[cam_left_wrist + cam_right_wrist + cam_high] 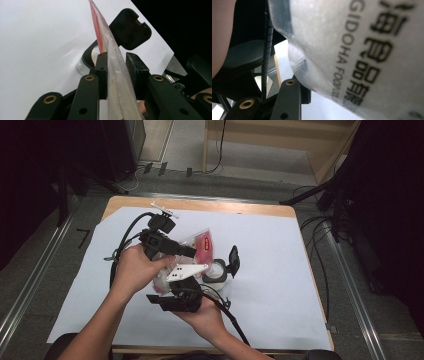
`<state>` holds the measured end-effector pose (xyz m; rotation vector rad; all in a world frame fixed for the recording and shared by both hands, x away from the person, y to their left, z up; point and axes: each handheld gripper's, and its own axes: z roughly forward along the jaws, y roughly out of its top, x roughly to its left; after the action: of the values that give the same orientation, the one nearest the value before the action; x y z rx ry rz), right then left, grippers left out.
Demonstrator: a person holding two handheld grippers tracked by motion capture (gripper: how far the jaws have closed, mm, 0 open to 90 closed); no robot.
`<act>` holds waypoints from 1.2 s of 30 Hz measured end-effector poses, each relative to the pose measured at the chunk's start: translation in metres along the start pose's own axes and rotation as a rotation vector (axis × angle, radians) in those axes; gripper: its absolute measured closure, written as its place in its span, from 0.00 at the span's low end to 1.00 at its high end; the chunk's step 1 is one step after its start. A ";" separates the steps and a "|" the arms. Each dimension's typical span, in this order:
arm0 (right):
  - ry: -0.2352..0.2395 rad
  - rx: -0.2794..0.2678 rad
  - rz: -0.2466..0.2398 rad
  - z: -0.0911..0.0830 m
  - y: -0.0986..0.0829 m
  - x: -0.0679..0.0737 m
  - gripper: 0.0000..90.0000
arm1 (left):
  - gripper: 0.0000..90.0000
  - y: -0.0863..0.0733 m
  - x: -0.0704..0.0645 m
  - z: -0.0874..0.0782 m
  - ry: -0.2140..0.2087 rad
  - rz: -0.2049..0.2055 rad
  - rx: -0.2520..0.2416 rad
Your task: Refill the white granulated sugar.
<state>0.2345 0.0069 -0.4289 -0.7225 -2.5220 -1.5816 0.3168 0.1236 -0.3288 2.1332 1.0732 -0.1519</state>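
A clear plastic bag (200, 244) with a red label is held up over the white sheet, between both grippers. My left gripper (192, 252) comes in from the left and is shut on the bag's edge (100, 32), which runs up between its jaws (116, 72). My right gripper (171, 282), under its grey plate, is lower and pinches the bag's pale bottom. In the right gripper view the printed bag (362, 50) lies against one finger (288, 100) and hides the other. A small round container (218, 272) with its black lid (233, 259) flipped open stands just right of the bag.
A white sheet (280, 285) covers the wooden table (235, 208). Cables trail from both grippers toward the person. Beyond the table's far edge lie a grey floor, cables and dark stands. The container (83, 65) and its lid (130, 28) stand behind the bag in the left gripper view.
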 end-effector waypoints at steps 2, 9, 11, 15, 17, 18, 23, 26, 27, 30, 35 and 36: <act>0.002 0.000 0.003 0.000 0.000 -0.001 0.71 | 0.81 0.001 0.001 0.000 -0.002 0.004 0.002; 0.002 -0.002 0.006 0.000 0.002 -0.001 0.70 | 0.81 0.004 0.002 0.000 -0.003 -0.008 0.017; 0.001 -0.001 0.005 0.001 0.003 -0.001 0.70 | 0.81 0.005 0.002 0.000 -0.007 -0.011 0.017; 0.000 0.000 0.002 0.001 0.003 -0.001 0.70 | 0.81 0.006 0.003 0.000 -0.012 -0.017 0.021; 0.000 -0.003 0.002 0.001 0.003 -0.001 0.70 | 0.81 0.006 0.002 0.001 -0.012 -0.016 0.020; -0.001 -0.003 0.002 0.000 0.003 -0.001 0.70 | 0.81 0.007 0.002 0.001 -0.011 -0.016 0.019; -0.004 -0.004 0.004 0.000 0.004 -0.002 0.70 | 0.81 0.008 0.002 0.001 -0.008 -0.004 0.026; -0.003 -0.001 0.001 0.000 0.003 -0.002 0.70 | 0.81 0.008 0.002 0.001 -0.005 -0.004 0.027; -0.004 -0.001 0.000 0.000 0.003 -0.002 0.70 | 0.81 0.008 0.003 0.001 -0.005 -0.004 0.027; -0.007 0.000 -0.001 0.000 0.003 -0.002 0.70 | 0.81 0.007 0.003 0.002 -0.008 -0.004 0.021; -0.016 0.005 -0.013 0.000 0.002 -0.002 0.70 | 0.81 0.006 0.002 0.002 -0.006 -0.009 0.013; -0.015 0.004 -0.013 0.000 0.002 -0.002 0.70 | 0.81 0.006 0.002 0.002 -0.005 -0.007 0.013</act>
<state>0.2378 0.0071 -0.4277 -0.7217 -2.5452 -1.5803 0.3235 0.1212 -0.3277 2.1395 1.0803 -0.1675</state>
